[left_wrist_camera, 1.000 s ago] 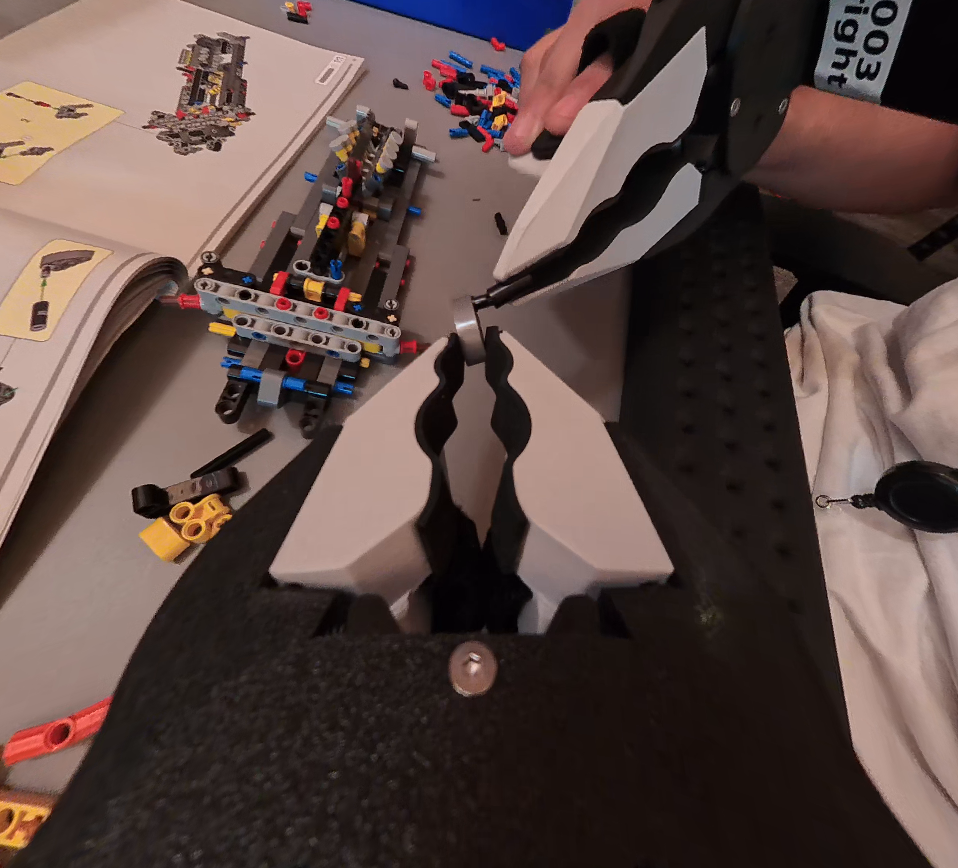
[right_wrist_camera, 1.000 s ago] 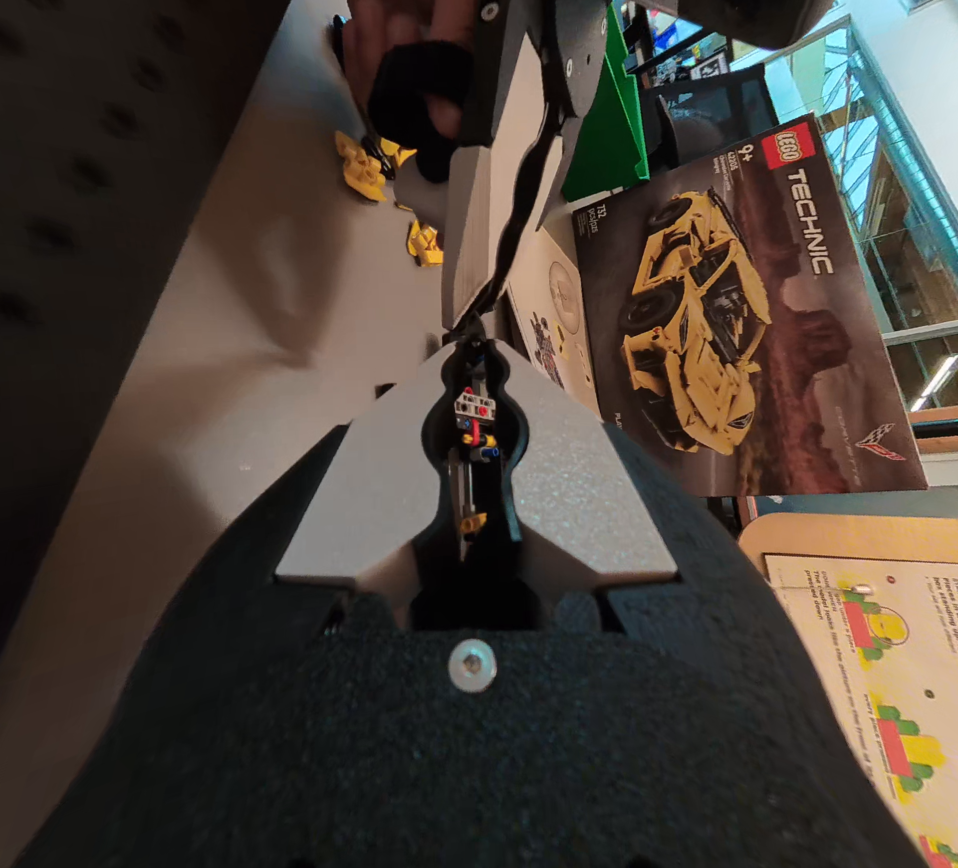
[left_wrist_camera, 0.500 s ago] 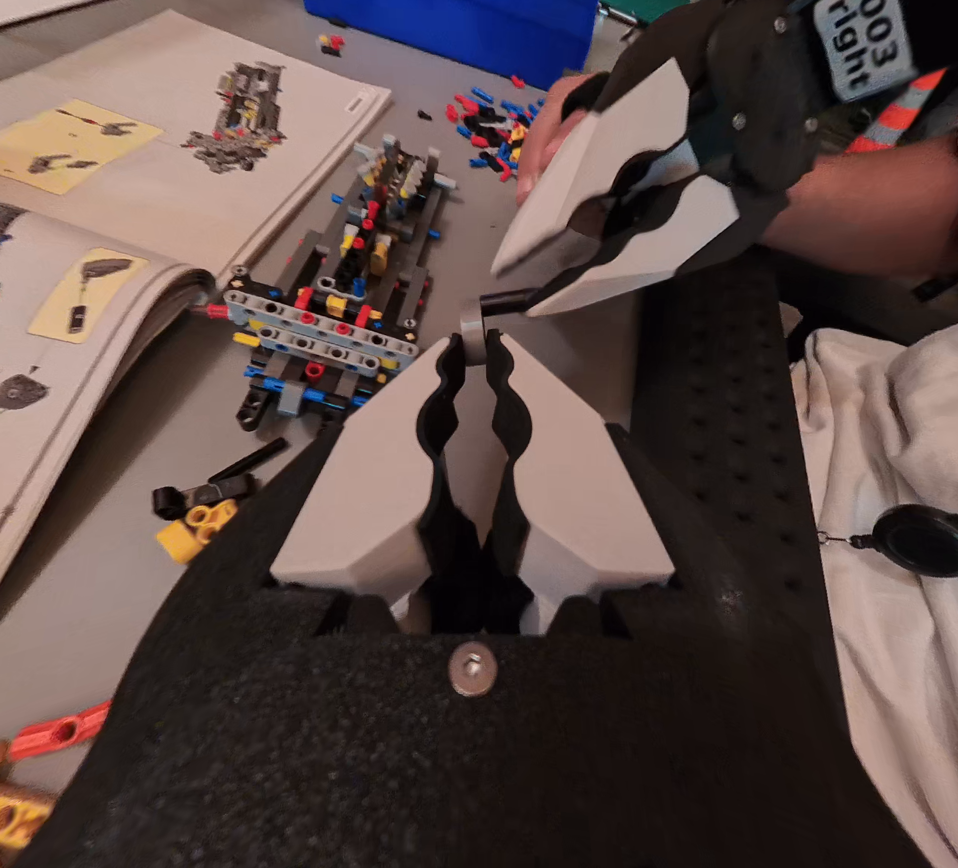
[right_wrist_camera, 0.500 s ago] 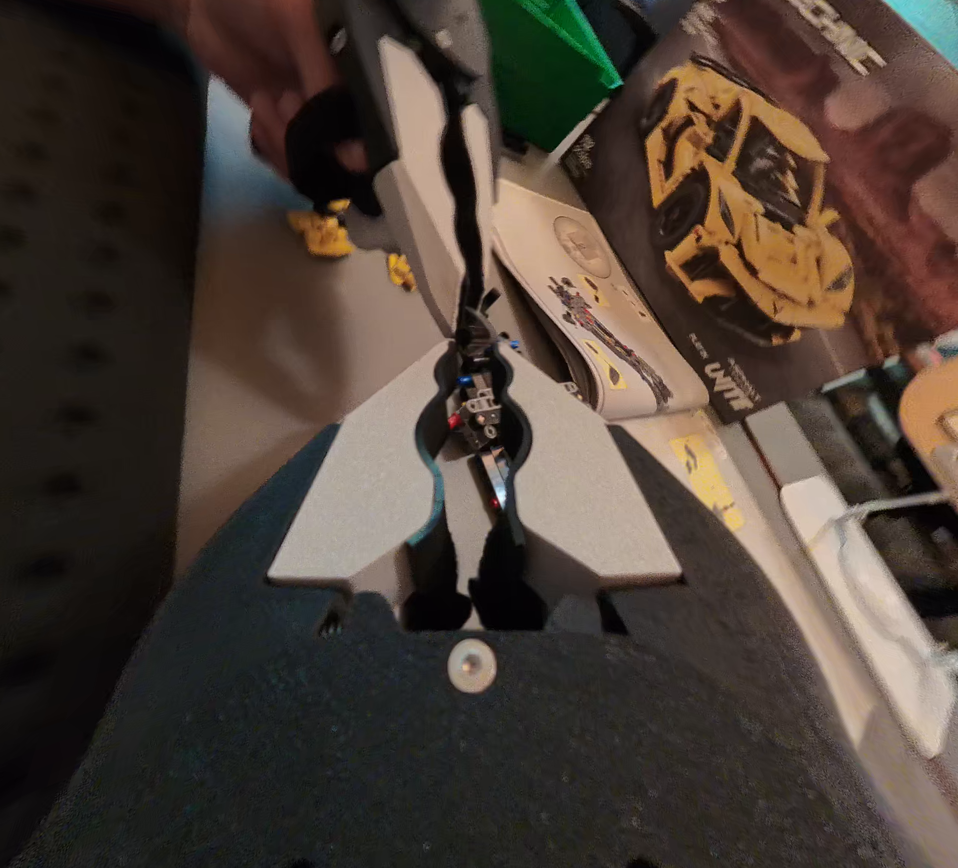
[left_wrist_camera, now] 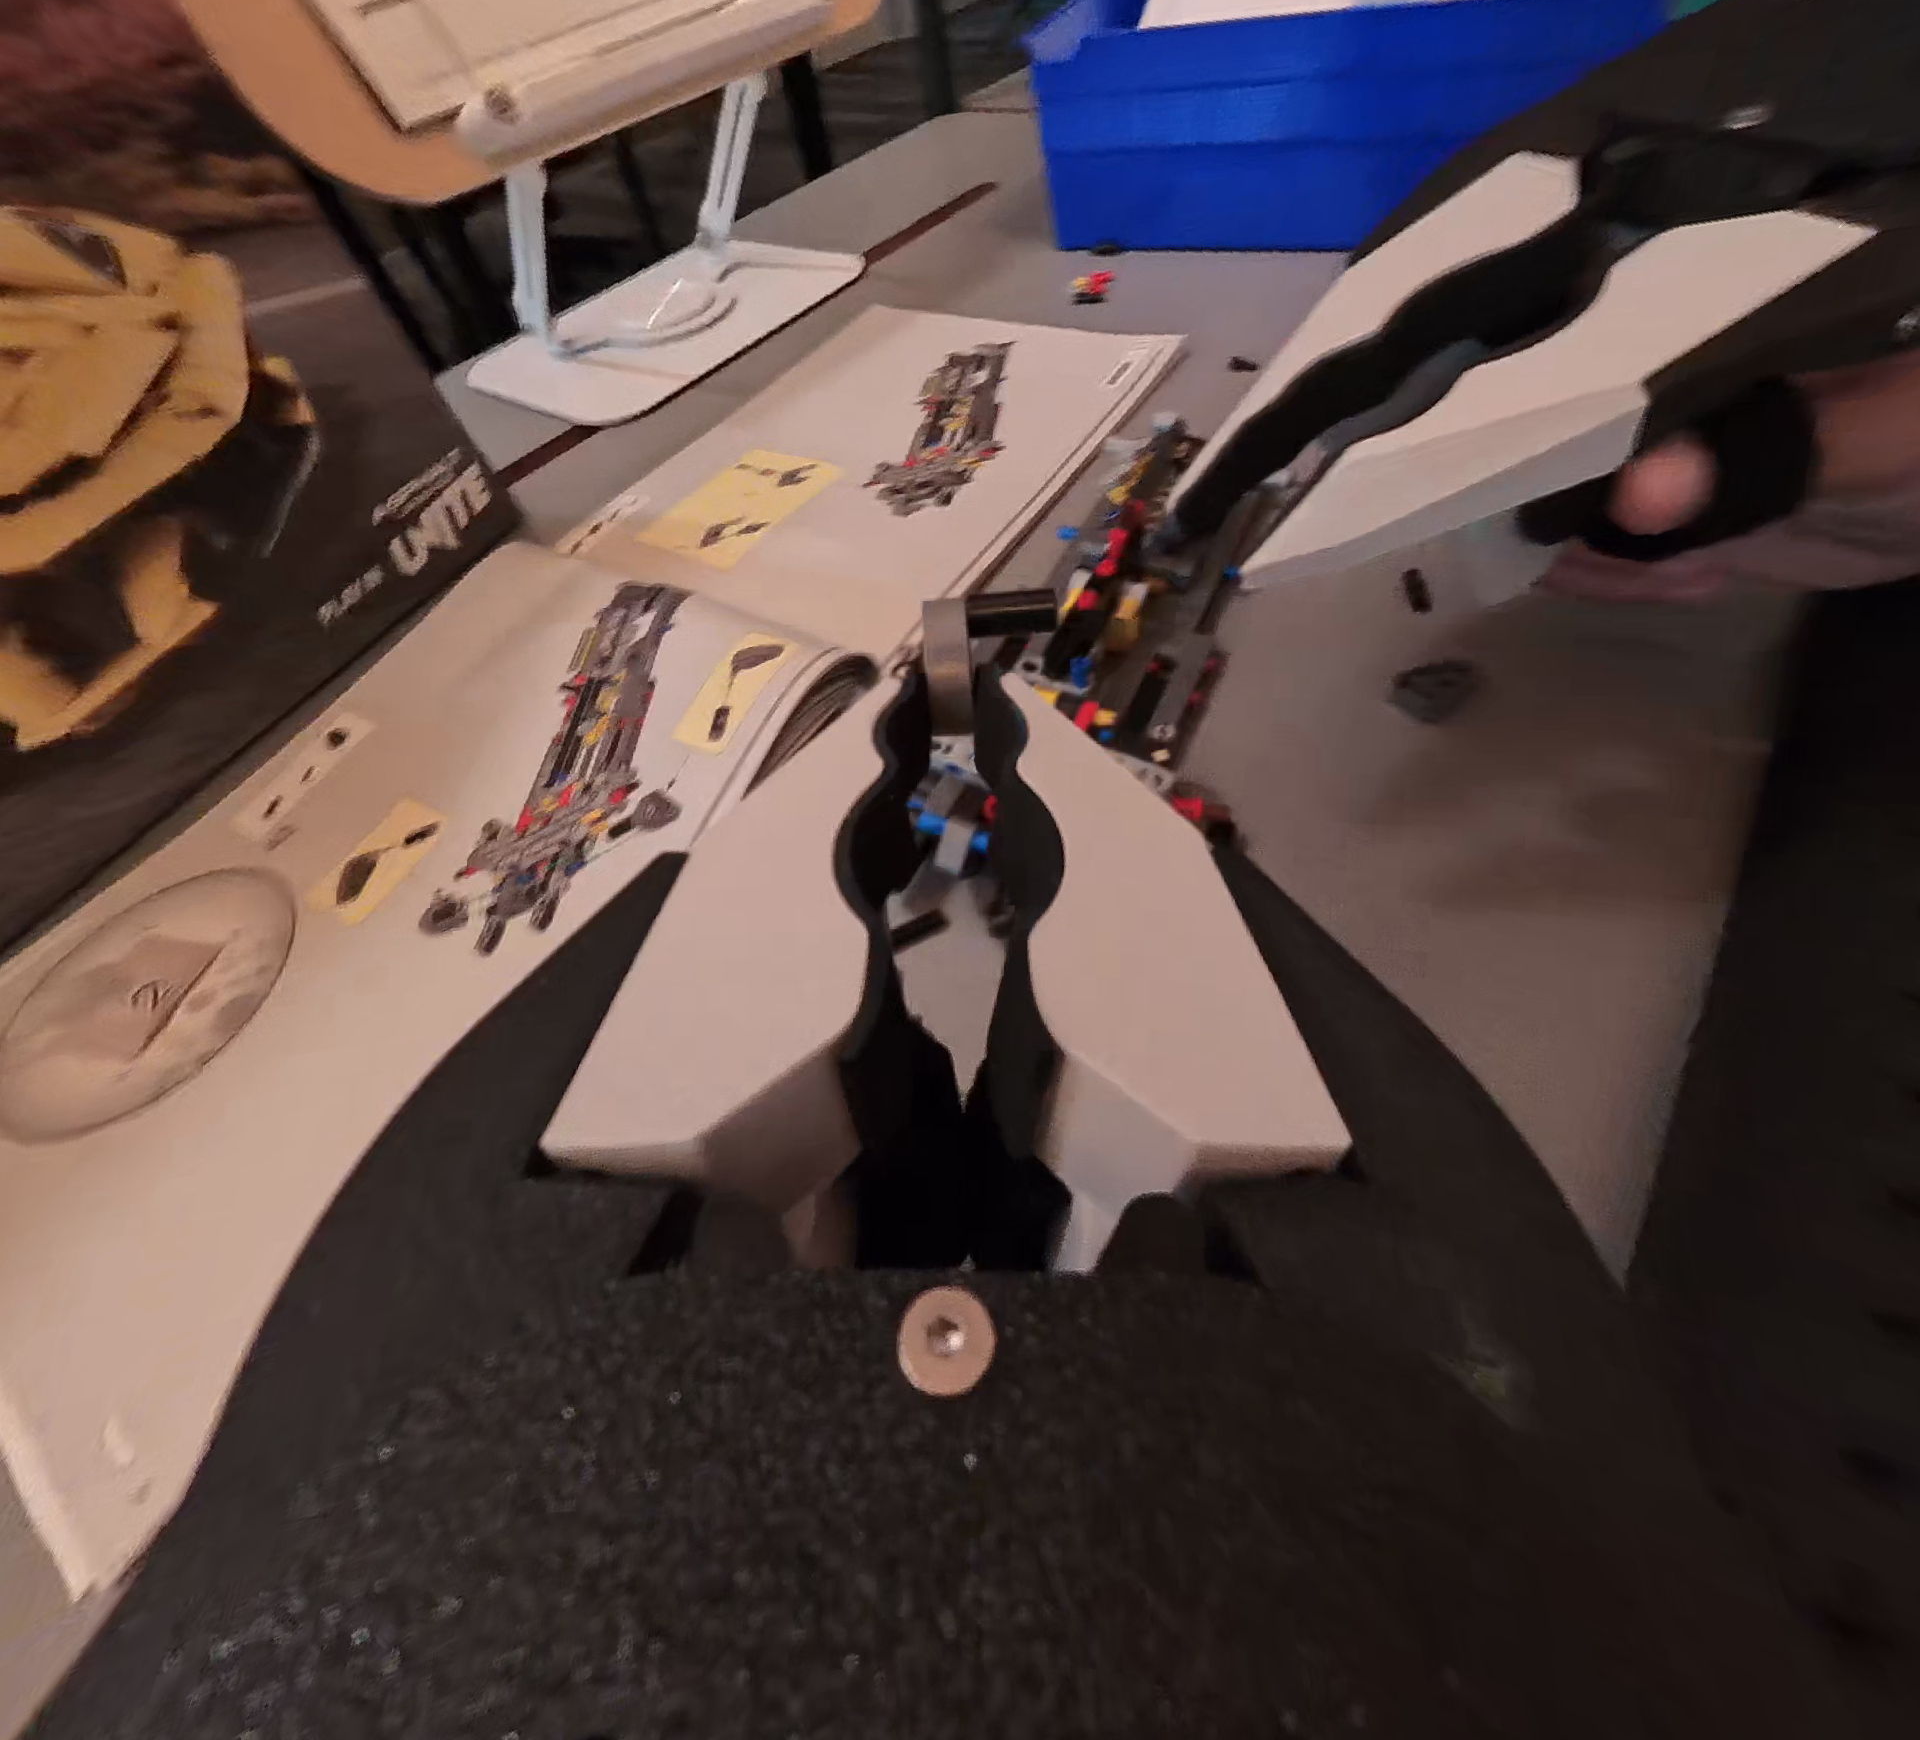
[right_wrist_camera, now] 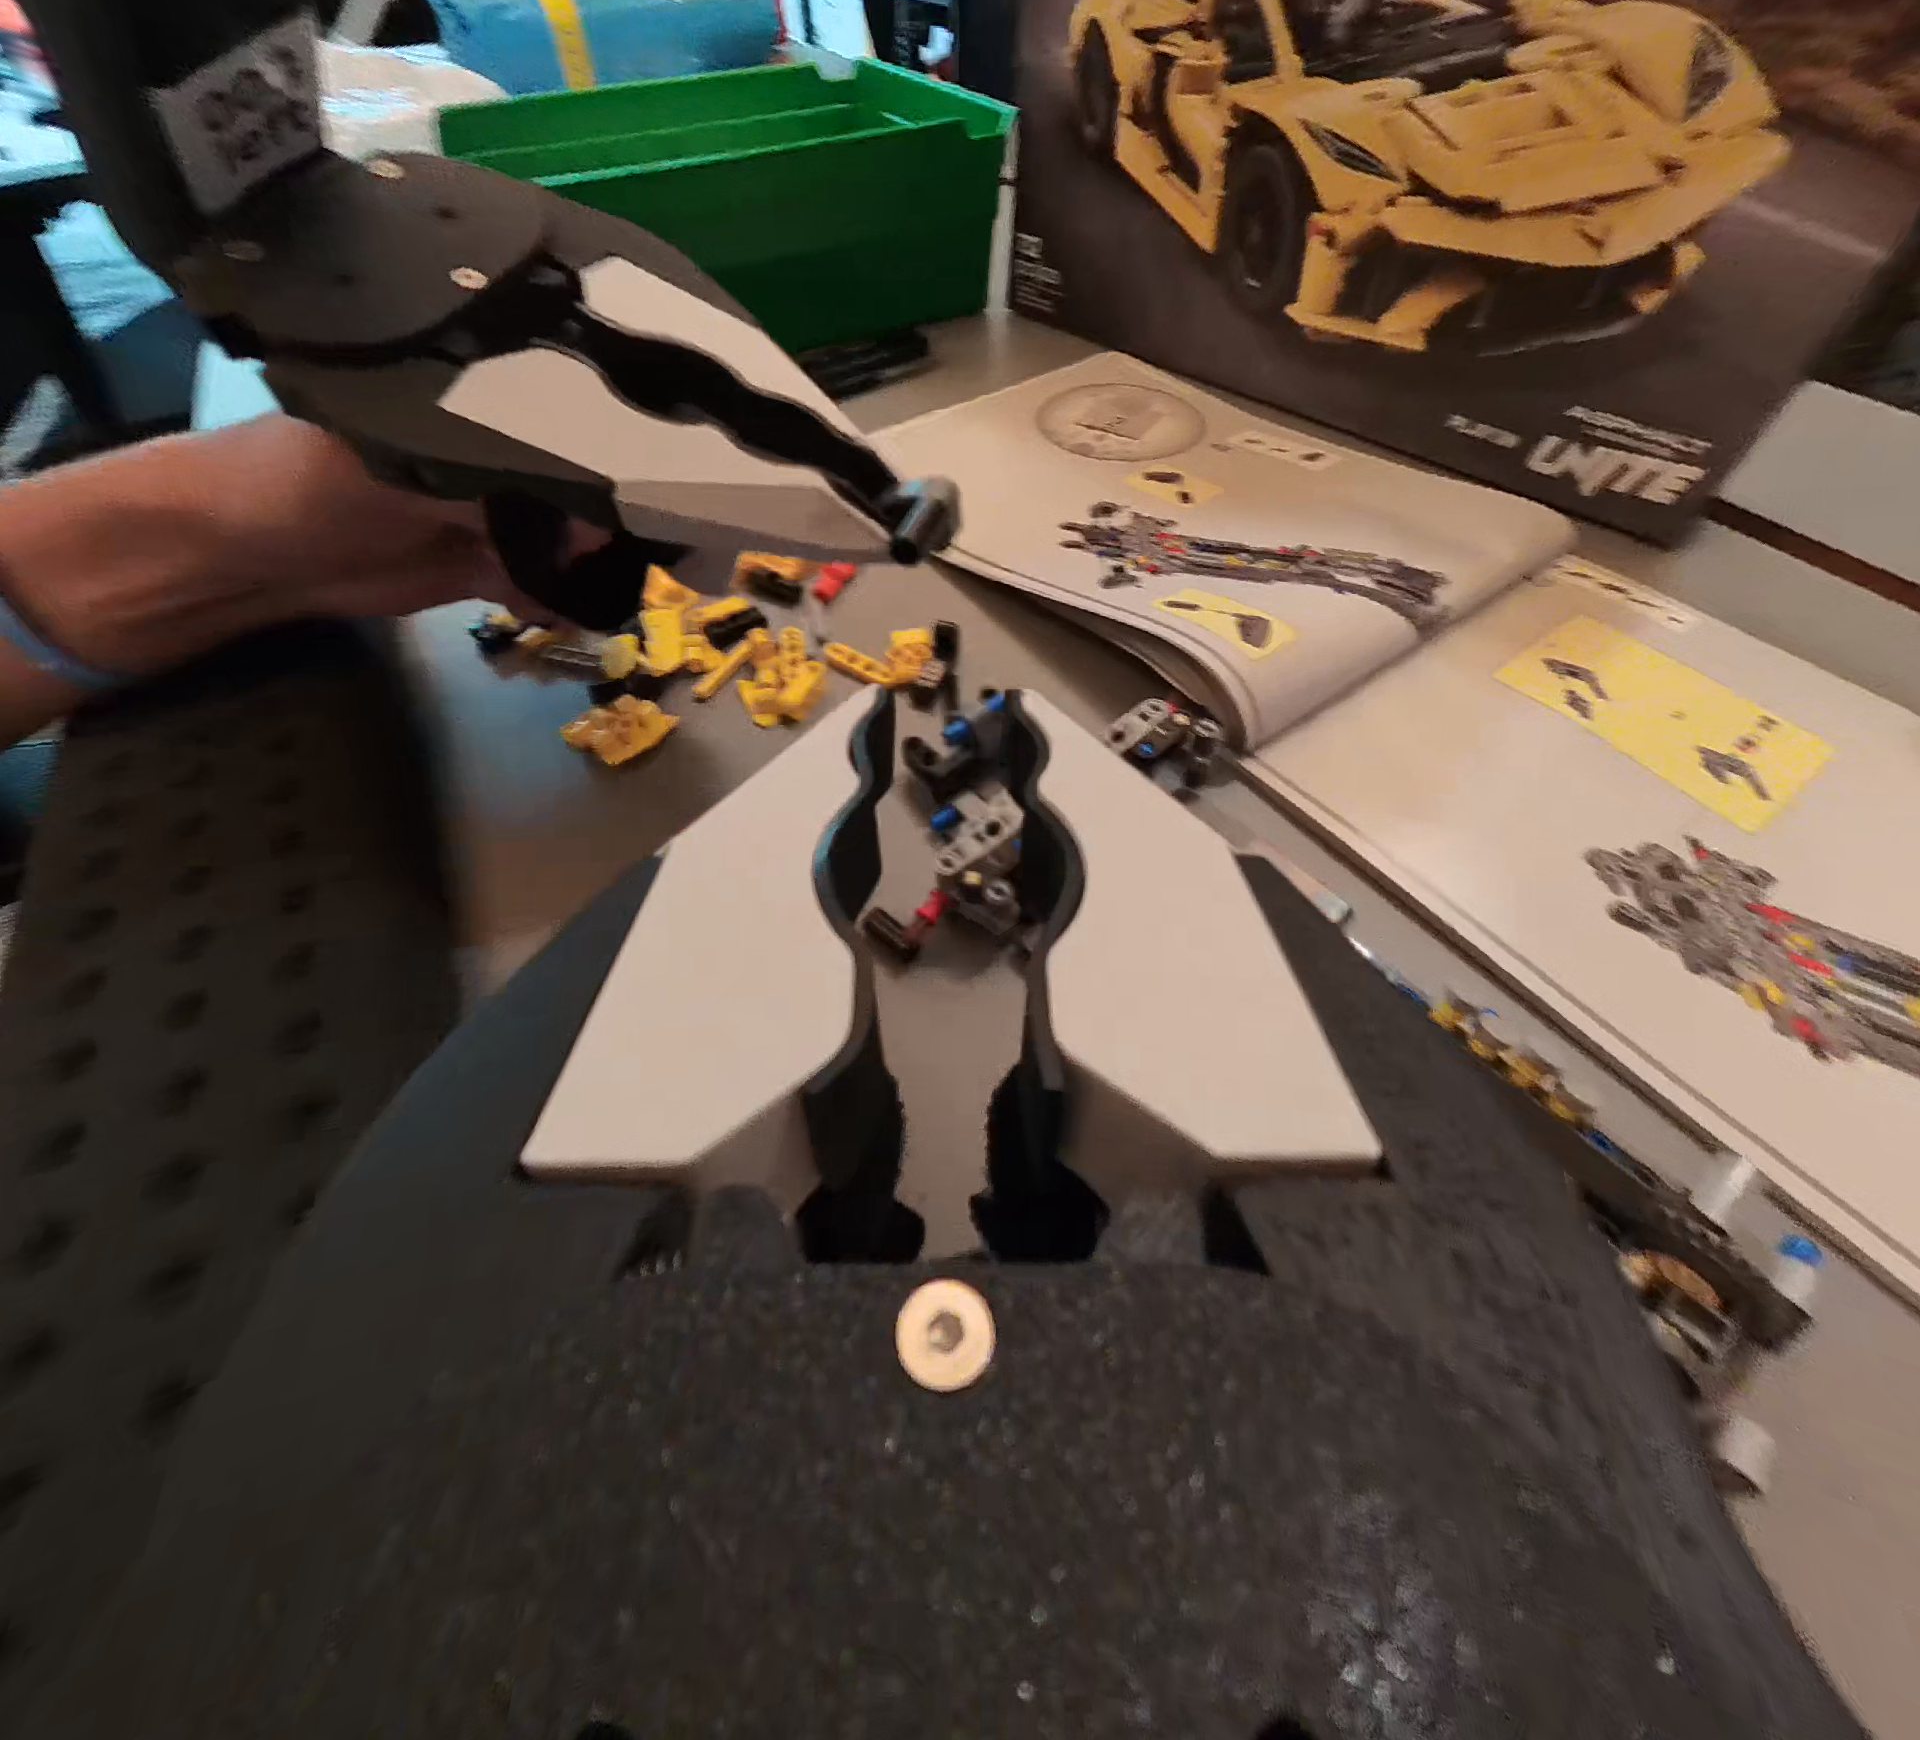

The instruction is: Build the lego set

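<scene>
The left gripper (left_wrist_camera: 948,688) pinches a small grey disc (left_wrist_camera: 948,667) at its fingertips, held edge-on in the left wrist view, with a short black pin (left_wrist_camera: 1013,615) fixed to one face. The pin's long axis runs crosswise to the gripper's fingers and points to the right, toward the right gripper (left_wrist_camera: 1205,537). In the right wrist view the same pinched piece (right_wrist_camera: 920,514) sits at the tip of the left gripper (right_wrist_camera: 894,506), raised above the table, and there the pin points down and toward the camera.

The right gripper (right_wrist_camera: 951,703) has its fingers parted with a clear gap, and nothing is between them. It hovers over the partly built chassis (left_wrist_camera: 1117,641), a long dark frame studded with red, blue and yellow pins. In the left wrist view the frame's long axis runs from the near side of the table to the far right, alongside the right edge of the open instruction booklet (left_wrist_camera: 644,641).

A heap of loose yellow pieces (right_wrist_camera: 748,651) lies on the grey table (left_wrist_camera: 1455,817), on the left in the right wrist view under the left gripper. The set's box (right_wrist_camera: 1434,132), with a yellow car pictured on it, stands upright beyond the booklet. Beside it sits a green bin (right_wrist_camera: 748,173). A blue bin (left_wrist_camera: 1299,121) is at the far right of the left wrist view, with a tilted board on a white stand (left_wrist_camera: 582,80) to its left.
</scene>
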Tool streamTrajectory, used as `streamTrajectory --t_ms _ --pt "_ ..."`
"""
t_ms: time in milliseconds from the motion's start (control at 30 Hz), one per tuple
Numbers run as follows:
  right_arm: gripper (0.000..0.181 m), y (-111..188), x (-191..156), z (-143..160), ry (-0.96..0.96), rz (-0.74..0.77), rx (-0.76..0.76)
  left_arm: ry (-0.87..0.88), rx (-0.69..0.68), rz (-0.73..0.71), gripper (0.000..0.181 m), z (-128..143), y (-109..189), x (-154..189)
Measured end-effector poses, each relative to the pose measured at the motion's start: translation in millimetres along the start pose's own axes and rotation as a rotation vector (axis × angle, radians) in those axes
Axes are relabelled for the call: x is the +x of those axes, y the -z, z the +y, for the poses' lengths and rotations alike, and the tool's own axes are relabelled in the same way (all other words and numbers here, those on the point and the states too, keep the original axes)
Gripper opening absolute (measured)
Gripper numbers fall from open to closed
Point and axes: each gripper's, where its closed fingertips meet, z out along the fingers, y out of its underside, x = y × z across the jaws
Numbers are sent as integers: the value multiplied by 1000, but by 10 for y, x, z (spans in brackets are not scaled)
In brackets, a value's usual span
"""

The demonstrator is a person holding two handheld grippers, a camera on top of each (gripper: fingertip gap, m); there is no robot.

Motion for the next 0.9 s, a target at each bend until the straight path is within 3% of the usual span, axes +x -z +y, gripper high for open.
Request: streamTrajectory --t_ms 67,200,333,633,900 --pt "27 27 102 74 3 40 -40 61 -44 -43 6 97 -8 -131" --pt "27 171 309 84 -27 105 -26 157 -75 -178 7 201 54 -462" --pt "27 255 487 125 -77 154 -33 258 -69 -224 7 251 115 -630" --pt "24 198 523 107 -202 87 -9 241 -140 -264 6 391 101 -689" --pt "26 30 557 117 -164 77 -42 302 -169 -267 6 475 126 -755"
